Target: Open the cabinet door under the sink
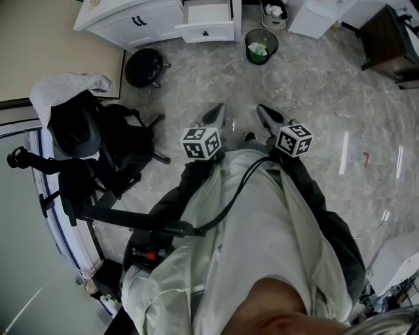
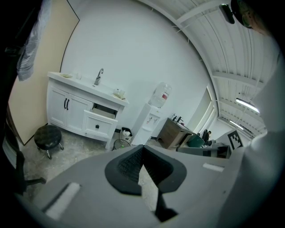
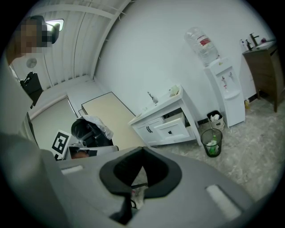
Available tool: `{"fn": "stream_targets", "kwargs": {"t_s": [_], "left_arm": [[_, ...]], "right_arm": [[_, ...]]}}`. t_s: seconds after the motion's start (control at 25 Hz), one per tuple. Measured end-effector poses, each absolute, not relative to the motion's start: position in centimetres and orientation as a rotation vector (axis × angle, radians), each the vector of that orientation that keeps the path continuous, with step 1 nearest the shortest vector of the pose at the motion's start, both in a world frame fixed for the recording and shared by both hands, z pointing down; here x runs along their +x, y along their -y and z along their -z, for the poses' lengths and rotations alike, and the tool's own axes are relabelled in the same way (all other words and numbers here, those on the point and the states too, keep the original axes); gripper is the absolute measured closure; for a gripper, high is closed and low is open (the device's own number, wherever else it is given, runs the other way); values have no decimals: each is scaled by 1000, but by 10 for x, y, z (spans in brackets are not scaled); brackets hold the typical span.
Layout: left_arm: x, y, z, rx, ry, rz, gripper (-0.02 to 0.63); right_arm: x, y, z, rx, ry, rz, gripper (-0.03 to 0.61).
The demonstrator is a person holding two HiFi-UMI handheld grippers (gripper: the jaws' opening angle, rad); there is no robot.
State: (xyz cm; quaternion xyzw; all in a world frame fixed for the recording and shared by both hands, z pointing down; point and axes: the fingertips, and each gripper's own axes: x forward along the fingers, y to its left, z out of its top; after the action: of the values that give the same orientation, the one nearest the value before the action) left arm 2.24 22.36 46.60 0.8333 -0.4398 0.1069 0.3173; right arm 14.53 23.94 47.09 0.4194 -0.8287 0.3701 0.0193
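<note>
The white sink cabinet stands across the room, far from both grippers. Its two doors with black handles are closed, and the drawer beside them is pulled out. From the right gripper view the cabinet also shows its closed doors and open drawer. I hold both grippers at waist height, pointing toward the cabinet. My left gripper is shut with nothing in it, its tips meeting. My right gripper is shut and empty too, seen with closed tips.
A black round stool stands in front of the cabinet doors. A mesh waste bin sits right of the drawer, by a water dispenser. An office chair draped with clothes is at my left, a dark wooden desk at far right.
</note>
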Motion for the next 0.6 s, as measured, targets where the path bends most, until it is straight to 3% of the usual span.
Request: {"fn": "stream_targets", "kwargs": {"t_s": [0.6], "left_arm": [[16, -225, -467, 2169, 1189, -264, 606]], "right_arm": [[143, -239, -474, 1276, 2580, -1175, 577]]}}
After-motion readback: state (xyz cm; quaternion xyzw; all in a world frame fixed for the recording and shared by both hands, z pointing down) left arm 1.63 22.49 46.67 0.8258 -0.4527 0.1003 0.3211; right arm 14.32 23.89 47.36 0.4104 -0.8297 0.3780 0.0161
